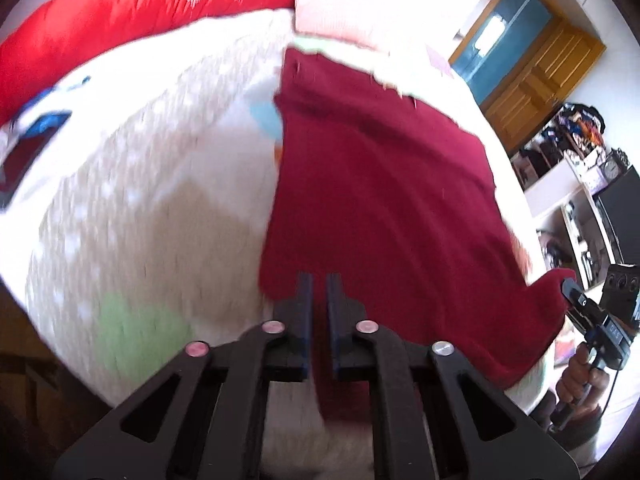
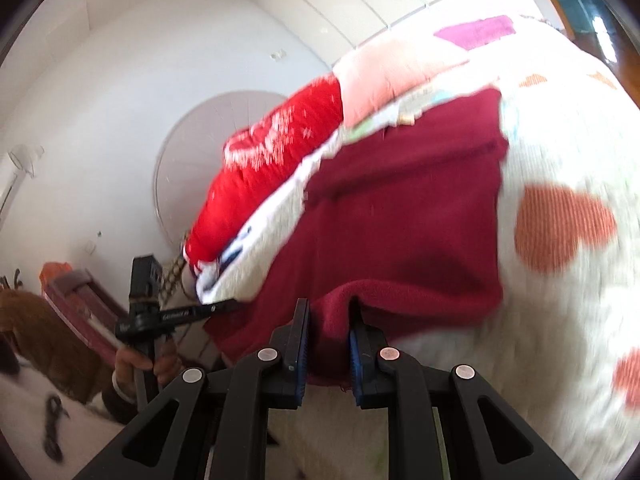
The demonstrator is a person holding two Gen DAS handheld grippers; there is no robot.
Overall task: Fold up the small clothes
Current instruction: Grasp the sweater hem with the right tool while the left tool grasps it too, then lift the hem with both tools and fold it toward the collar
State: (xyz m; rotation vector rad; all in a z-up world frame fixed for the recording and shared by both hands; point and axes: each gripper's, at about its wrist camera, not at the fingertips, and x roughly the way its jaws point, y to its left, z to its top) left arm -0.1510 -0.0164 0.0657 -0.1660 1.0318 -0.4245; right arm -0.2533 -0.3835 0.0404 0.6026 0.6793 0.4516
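A dark red garment (image 1: 380, 184) lies spread on a white bedspread (image 1: 140, 200) with coloured patches. My left gripper (image 1: 319, 280) is shut on its near edge, the cloth pinched between the blue pads. My right gripper (image 2: 328, 308) is shut on a bunched corner of the same garment (image 2: 400, 220). In the left wrist view the right gripper (image 1: 570, 286) holds the garment's corner at the far right, lifted off the bed. In the right wrist view the left gripper (image 2: 228, 304) grips the opposite corner at the left. Both views are motion-blurred.
A bright red quilt (image 1: 140, 12) and a pink pillow (image 2: 392, 68) lie at the head of the bed. A wooden door (image 1: 532, 80) and cluttered shelves (image 1: 568, 168) stand at the right. A round white panel (image 2: 192, 152) leans on the wall.
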